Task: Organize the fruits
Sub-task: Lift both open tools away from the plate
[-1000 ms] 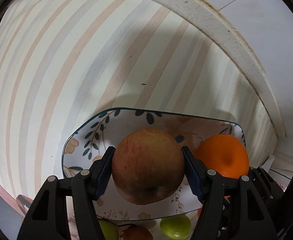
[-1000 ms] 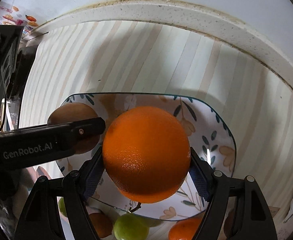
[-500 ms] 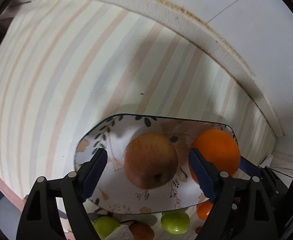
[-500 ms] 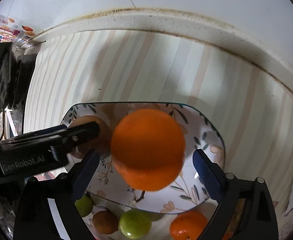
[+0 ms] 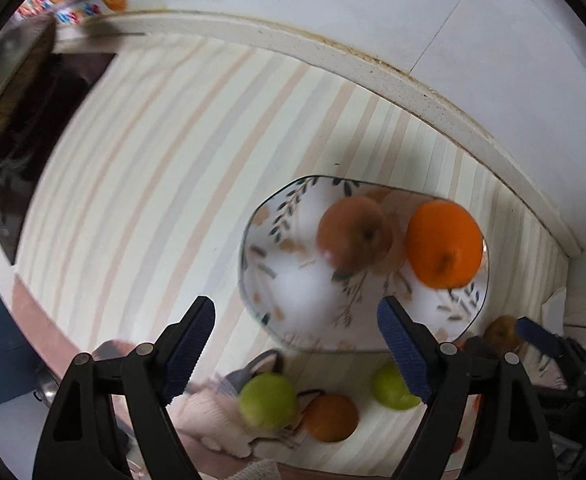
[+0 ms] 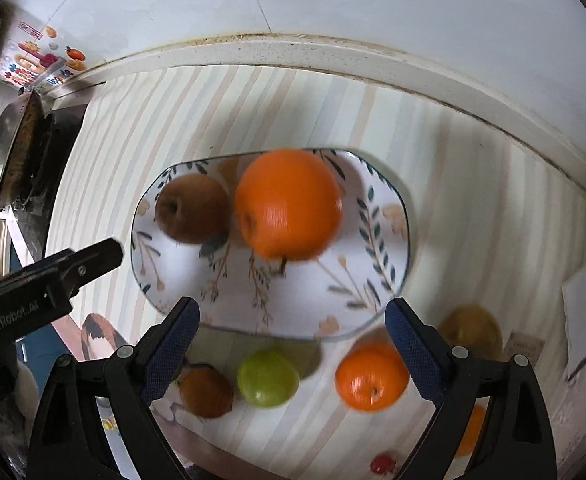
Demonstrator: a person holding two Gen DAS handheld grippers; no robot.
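A floral plate (image 5: 301, 300) (image 6: 333, 292) lies on the striped counter. On it a brown apple (image 5: 353, 236) (image 6: 191, 214) rests beside a large orange (image 5: 443, 244) (image 6: 289, 204). My left gripper (image 5: 295, 346) hangs open above the plate's near-left edge with nothing between its fingers. My right gripper (image 6: 293, 320) is open too, above the plate's near rim and empty. In front of the plate lie loose fruits: a green one (image 6: 267, 378), a small orange (image 6: 371, 376), a brown one (image 6: 205, 392) and a yellowish one (image 6: 471, 332). One finger of the left gripper (image 6: 73, 276) shows in the right wrist view.
A metal pan (image 6: 9, 160) sits on a dark stove at the counter's left end. A raised white ledge (image 6: 333, 52) and the wall close off the back. White paper (image 6: 585, 300) lies at the right. A cream knitted sleeve (image 5: 213, 416) shows at the counter's front edge.
Both grippers opened and let go: the apple and the orange now rest on the plate. Both then rose and drew back, so the loose fruits in front came into view.
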